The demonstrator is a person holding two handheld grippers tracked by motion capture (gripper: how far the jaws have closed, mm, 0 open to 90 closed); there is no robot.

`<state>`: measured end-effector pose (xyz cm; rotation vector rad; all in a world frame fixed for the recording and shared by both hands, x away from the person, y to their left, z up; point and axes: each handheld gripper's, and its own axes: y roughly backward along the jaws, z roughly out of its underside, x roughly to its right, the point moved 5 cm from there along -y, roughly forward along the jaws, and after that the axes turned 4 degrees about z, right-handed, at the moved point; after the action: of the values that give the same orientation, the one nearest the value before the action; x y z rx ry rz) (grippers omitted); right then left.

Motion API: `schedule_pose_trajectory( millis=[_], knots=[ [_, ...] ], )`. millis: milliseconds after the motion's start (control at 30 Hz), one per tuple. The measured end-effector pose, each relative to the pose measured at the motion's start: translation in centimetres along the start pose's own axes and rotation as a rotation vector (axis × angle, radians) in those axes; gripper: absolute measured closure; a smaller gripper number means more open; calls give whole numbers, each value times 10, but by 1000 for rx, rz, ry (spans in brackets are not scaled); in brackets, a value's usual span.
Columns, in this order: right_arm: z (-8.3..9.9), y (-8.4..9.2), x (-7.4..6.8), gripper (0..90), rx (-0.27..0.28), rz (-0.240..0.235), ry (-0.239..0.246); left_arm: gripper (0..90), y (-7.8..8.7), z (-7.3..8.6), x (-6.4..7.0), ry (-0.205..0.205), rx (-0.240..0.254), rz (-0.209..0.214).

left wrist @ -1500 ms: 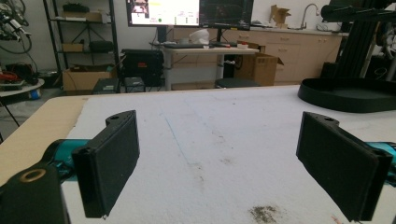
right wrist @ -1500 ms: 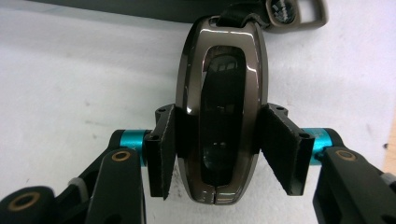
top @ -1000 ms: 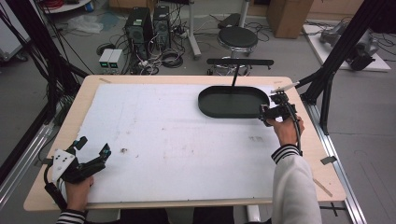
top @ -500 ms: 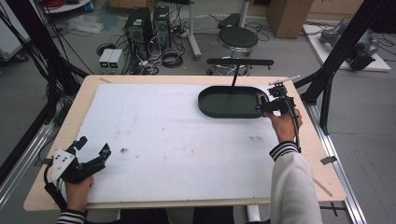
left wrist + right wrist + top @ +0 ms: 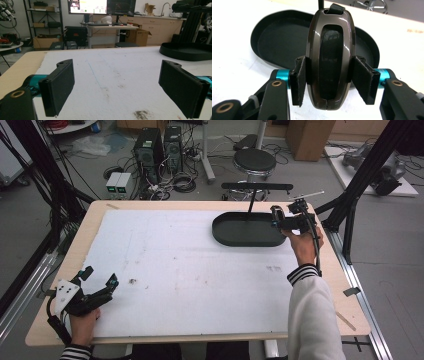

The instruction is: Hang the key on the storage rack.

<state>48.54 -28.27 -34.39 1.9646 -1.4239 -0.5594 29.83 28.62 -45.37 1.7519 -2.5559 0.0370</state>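
Observation:
My right gripper [image 5: 329,81] is shut on a glossy dark brown oval key-fob case [image 5: 330,60], gripped across its sides with its long axis pointing away. Below and beyond it lies a black oval tray [image 5: 277,37]. In the high view the right gripper [image 5: 286,221] hovers at the right end of the black oval tray [image 5: 240,236], at the table's back right. My left gripper [image 5: 97,281] rests near the front left corner, open, with nothing between its wide-apart pads [image 5: 58,86].
A white foam sheet [image 5: 190,270] covers the wooden table [image 5: 350,315]. A thin black post with a crossbar [image 5: 256,186] rises behind the tray. Dark stains [image 5: 141,114] mark the sheet near the left gripper. A stool and computers stand on the floor beyond.
My right gripper has moved away from me and slightly left with the case, from beside the tray's right end to over its far right rim. The left gripper has stayed put.

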Motion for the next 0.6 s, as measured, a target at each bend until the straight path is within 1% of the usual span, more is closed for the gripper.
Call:
schedule_pose_trajectory(
  millis=[67,100,133,167,233,267,333,400,600],
  knots=[
    [-2,1,0,481,2,2,7,137,0,0,0,-1,0,0],
    [-7,3,-2,481,13,0,16,137,0,0,0,-2,0,0],
    [-7,3,-2,481,13,0,16,137,0,0,0,-4,1,-1],
    [-11,5,-4,481,21,-4,28,137,0,0,0,-4,2,0],
    [-14,5,-6,481,22,-4,27,137,0,0,0,-4,3,0],
    [-17,6,-8,481,21,-4,38,137,0,0,0,-3,3,0],
    [-19,6,-9,481,22,-2,46,137,0,0,0,-2,3,0],
    [-22,6,-11,481,26,4,50,137,0,0,0,-2,3,0],
    [-28,8,-13,481,42,-2,52,137,0,0,0,-1,3,0]
  ],
)
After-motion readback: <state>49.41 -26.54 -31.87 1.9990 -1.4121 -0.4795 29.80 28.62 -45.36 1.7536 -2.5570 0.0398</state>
